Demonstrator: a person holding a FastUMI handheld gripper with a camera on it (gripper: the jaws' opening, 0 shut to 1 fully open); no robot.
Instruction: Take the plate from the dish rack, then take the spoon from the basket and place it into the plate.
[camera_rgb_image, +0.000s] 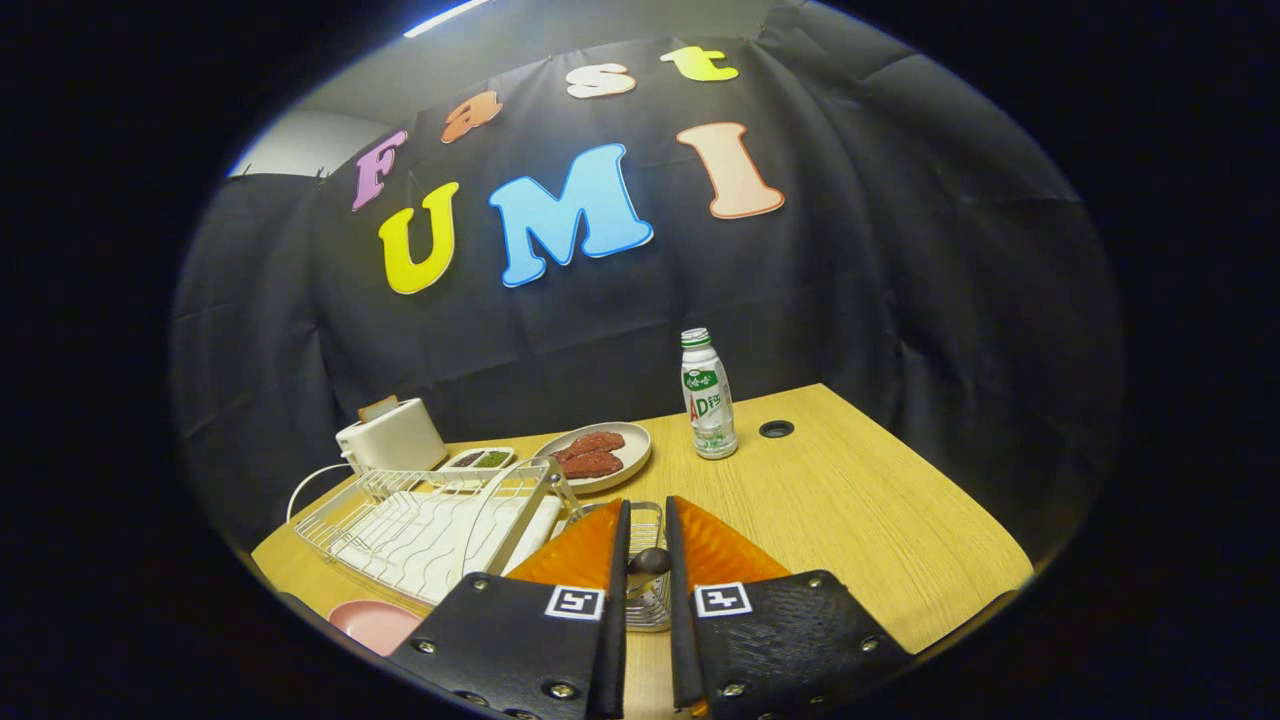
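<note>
We find the hand-held gripper (642, 545) nearly closed, its two orange fingers (585, 550) standing a narrow gap apart. In that gap sits a dark rounded object, which we take to be the end of the spoon (648, 561). Whether both fingers press on it we cannot tell; it lies between them, over the wire basket (650, 610), whose mesh shows just ahead of and below the fingers.

The pink plate (372, 622) rests on the table (850, 520), beside the near corner of the white dish rack (430, 525) and well to the left of the fingers. We judge it already taken out of the rack.

The relation that governs the coming move: the plate lies left of the gripper and nearer to the holder than the fingertips, with the rack's corner between the two. We judge that the spoon must first be raised out of the basket, then carried leftward and back past that corner. The spoon's long axis is hidden by the fingers, so we cannot state how it lies.
</note>
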